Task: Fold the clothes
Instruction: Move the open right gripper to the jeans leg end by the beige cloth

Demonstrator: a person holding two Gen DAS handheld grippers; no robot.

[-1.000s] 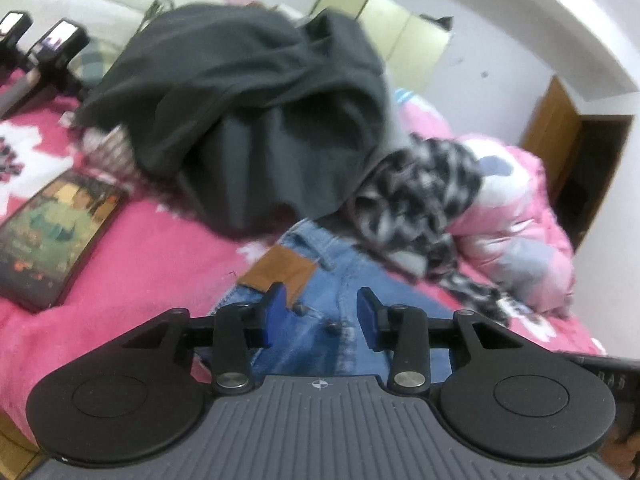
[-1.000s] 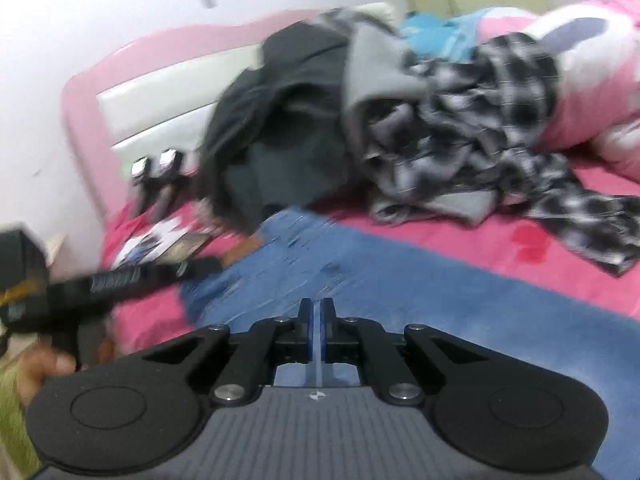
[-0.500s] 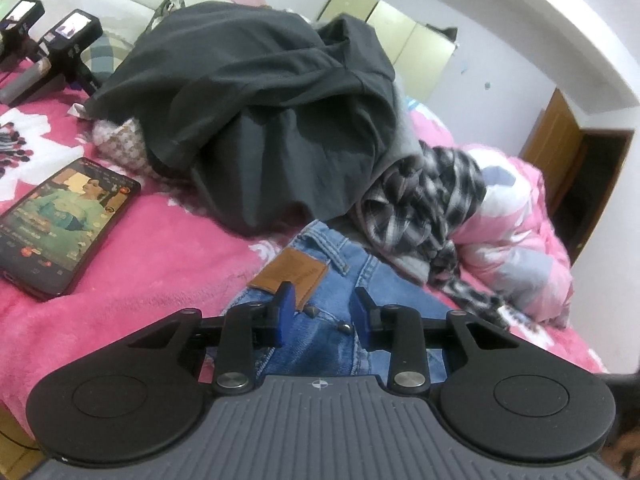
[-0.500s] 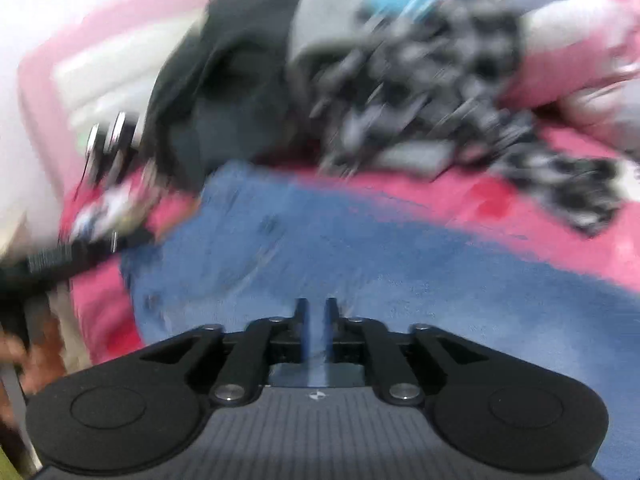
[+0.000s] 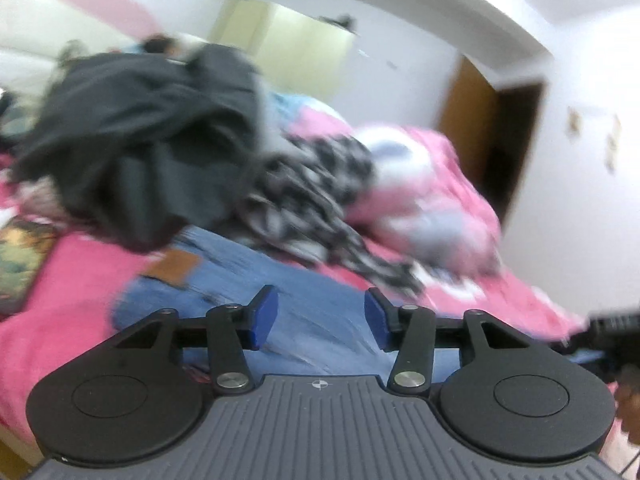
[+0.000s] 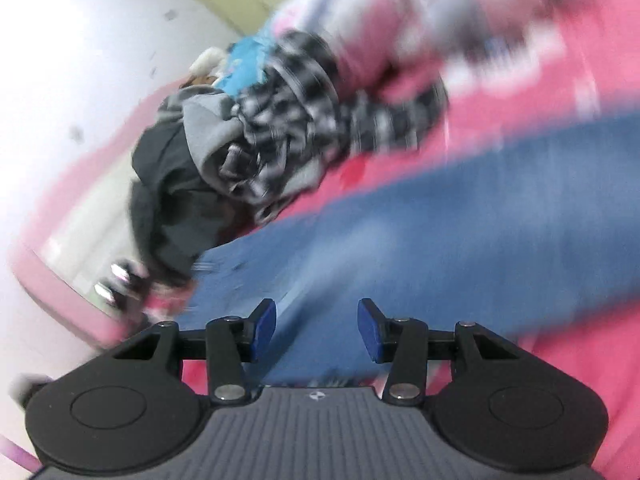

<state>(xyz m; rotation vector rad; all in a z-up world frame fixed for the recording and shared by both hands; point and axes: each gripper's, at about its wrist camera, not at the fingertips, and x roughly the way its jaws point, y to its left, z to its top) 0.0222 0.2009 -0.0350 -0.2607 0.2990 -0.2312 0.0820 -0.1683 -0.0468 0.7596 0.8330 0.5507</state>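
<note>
Blue jeans (image 5: 248,280) lie flat on the pink bedspread (image 5: 72,300), with their brown waist patch (image 5: 176,266) towards the left. My left gripper (image 5: 316,320) hovers over the jeans, its jaws opening and nothing between the blue pads. In the right wrist view the jeans (image 6: 440,232) run as a blurred blue band across the bed. My right gripper (image 6: 316,330) is above them, rolled to one side, jaws opening and nothing between them. A dark grey garment (image 5: 140,148) and a black-and-white checked one (image 5: 316,192) are heaped behind the jeans.
A phone (image 5: 20,268) lies on the bedspread at the left. A pink and white quilt (image 5: 420,192) is bunched at the right. Behind it are a brown door (image 5: 468,116) and a white wall. The pink headboard (image 6: 72,216) shows in the right wrist view.
Both grippers have opened wider; the right one was shut a second ago. The left view has swung right along the jeans. The right gripper has rolled and swept sideways, blurring its view.
</note>
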